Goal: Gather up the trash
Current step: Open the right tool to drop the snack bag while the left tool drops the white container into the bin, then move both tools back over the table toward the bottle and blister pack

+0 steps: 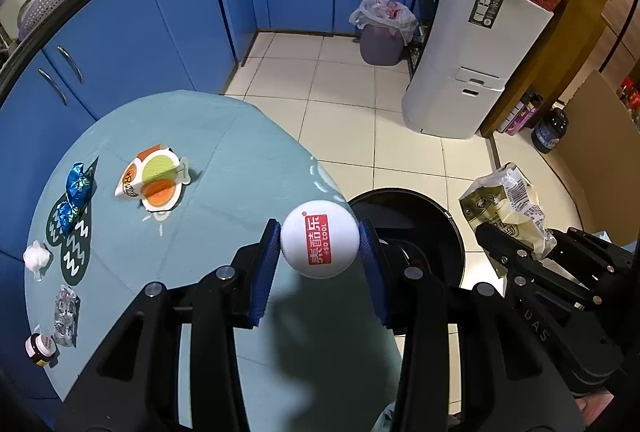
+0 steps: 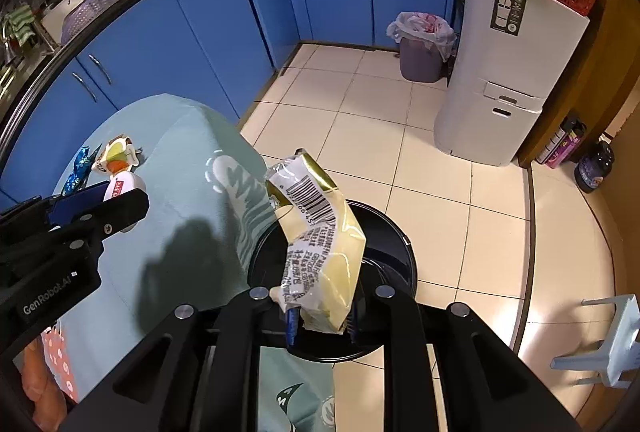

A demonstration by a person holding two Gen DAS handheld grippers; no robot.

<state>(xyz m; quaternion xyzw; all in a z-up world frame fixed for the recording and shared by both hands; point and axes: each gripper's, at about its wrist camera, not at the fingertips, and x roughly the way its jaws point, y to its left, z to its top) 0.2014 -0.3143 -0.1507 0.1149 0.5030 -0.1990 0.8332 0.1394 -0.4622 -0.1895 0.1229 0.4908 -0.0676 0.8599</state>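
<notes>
Right wrist view: the right tool (image 2: 320, 320) points steeply down over the black bin (image 2: 394, 232), which stands on the floor just beside the bench (image 2: 180, 232). A yellow wrapper (image 2: 324, 252) stands between its blue pads, long axis running up and away from the tool over the bin mouth. The jaws are nearly closed; whether the pads press on the wrapper cannot be told. The bin opening lies directly beneath, so judged from this, release is the step in hand for this side.

Left wrist view: the left tool (image 1: 319, 246) is partly open and clamped on a white cup (image 1: 319, 238), pads on opposite sides. It hangs over the bench edge; the bin rim lies just beyond it. The right tool is the nearer to the bin. More trash stays on the bench: blue wrapper (image 1: 76, 195), carton (image 1: 154, 179), tissue (image 1: 36, 258).
</notes>
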